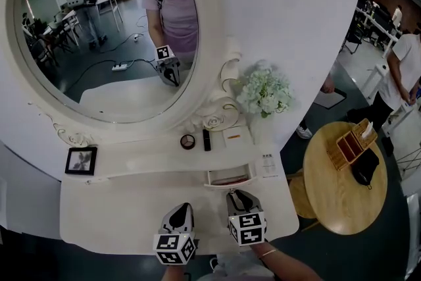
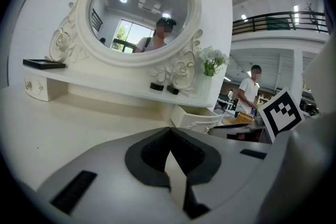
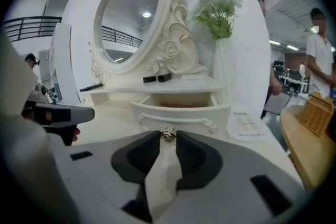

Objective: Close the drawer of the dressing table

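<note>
Head view: left gripper (image 1: 181,208), right gripper (image 1: 239,195) at 6 o'clock; drawer (image 1: 229,176) just beyond, pulled out.
Left gripper view: jaws together, empty.
Right gripper view: narrow jaws pinch knob (image 3: 168,135), 12 o'clock.
Progress: gripped, nothing closed yet; whole push left.

Left tongs (image 2: 169,131): tips together, nothing between them, angled slightly downward. Right tongs (image 1: 238,194) just beside; tips appear closed on the drawer knob (image 3: 168,134), though contact is hard to confirm.
</note>
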`<state>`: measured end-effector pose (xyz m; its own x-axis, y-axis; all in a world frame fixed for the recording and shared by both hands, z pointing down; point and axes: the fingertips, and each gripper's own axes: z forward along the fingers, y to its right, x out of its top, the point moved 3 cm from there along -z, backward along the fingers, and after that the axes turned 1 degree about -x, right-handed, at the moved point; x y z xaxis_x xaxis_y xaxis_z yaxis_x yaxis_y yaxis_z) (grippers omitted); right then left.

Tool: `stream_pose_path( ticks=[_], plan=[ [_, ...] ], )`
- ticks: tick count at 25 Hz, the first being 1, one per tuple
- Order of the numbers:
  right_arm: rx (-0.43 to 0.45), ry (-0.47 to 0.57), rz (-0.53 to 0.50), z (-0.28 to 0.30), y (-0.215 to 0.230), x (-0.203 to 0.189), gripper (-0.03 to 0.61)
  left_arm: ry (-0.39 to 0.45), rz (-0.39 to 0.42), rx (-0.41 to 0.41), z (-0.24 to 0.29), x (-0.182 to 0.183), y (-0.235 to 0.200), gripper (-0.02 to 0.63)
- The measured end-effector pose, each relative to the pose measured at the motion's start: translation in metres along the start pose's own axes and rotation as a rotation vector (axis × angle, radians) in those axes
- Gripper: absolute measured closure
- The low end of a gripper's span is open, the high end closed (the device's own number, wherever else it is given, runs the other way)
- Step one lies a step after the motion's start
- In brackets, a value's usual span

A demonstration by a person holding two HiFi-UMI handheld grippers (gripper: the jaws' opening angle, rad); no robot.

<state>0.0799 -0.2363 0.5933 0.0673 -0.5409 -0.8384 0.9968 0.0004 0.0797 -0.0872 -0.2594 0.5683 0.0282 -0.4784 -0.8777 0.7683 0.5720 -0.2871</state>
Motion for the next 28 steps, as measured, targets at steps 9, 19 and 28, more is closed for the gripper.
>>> stream_pose_path(
  ticks=[9,19,28],
  plan=[
    [0.012,-0.001,0.001,0.008,0.001,0.004,0.48,-0.002,-0.004,0.006,0.005,0.002,-0.003,0.613],
    [0.024,-0.006,0.0,0.02,0.007,0.012,0.48,0.004,-0.004,0.017,0.008,0.006,-0.008,0.613],
    [0.031,-0.006,-0.001,0.031,0.012,0.019,0.48,0.006,-0.009,0.026,0.012,0.009,-0.01,0.612]
  ],
)
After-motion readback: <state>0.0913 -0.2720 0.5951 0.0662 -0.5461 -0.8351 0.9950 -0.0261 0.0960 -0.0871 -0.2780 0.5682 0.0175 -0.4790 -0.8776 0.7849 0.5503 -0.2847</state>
